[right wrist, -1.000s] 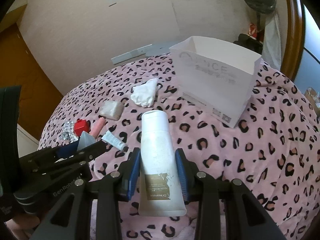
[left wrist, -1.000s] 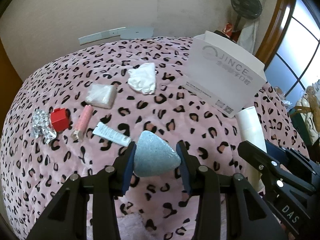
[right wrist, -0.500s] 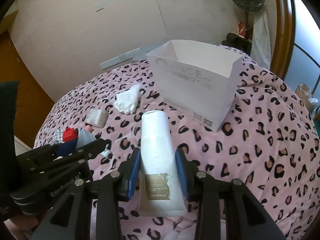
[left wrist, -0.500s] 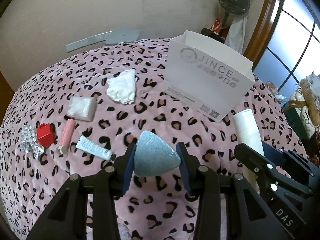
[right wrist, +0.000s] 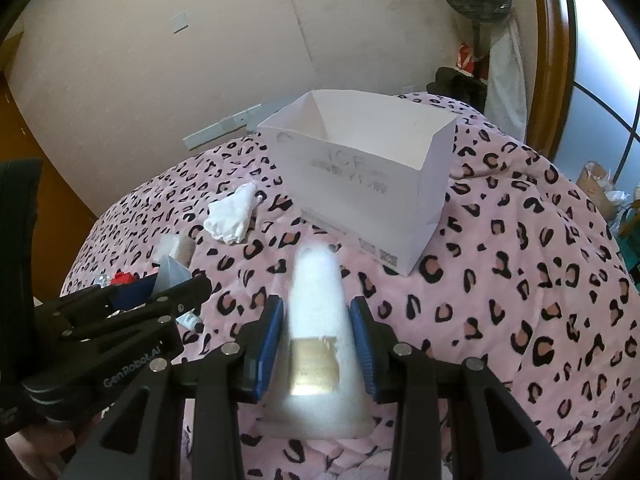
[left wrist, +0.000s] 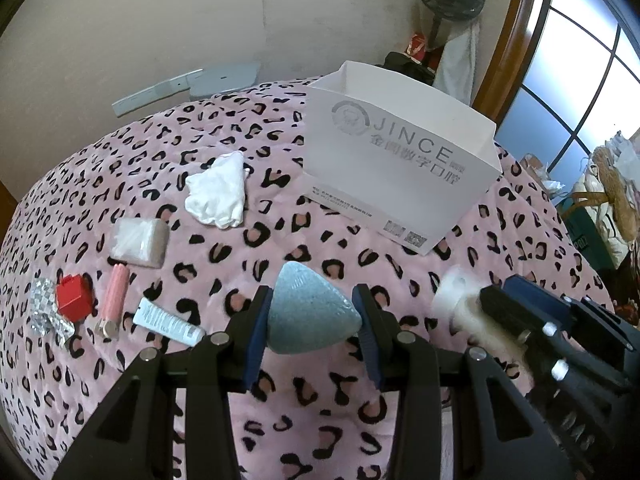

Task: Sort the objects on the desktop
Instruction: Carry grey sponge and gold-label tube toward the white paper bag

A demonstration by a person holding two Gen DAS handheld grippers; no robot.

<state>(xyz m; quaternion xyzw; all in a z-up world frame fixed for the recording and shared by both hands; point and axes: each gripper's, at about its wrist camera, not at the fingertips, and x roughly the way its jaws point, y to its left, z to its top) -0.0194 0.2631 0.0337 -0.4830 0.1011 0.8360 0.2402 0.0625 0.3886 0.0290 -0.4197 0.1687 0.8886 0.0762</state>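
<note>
The left gripper (left wrist: pixel 310 316) pinches a grey cone (left wrist: pixel 308 312); the right gripper (right wrist: pixel 318 336), nearer the paper bag (right wrist: pixel 360 184), grips a white tube (right wrist: pixel 318 312) whose long axis points at the bag's open top.

Grey-blue cone sponge (left wrist: pixel 310 312) aloft, blurred white tube (right wrist: pixel 318 320) aloft, white bag (left wrist: pixel 400 168) upright

The cloth (left wrist: pixel 218 194) lies on the blanket (left wrist: pixel 280 240), left of the bag (left wrist: pixel 400 172).
</note>
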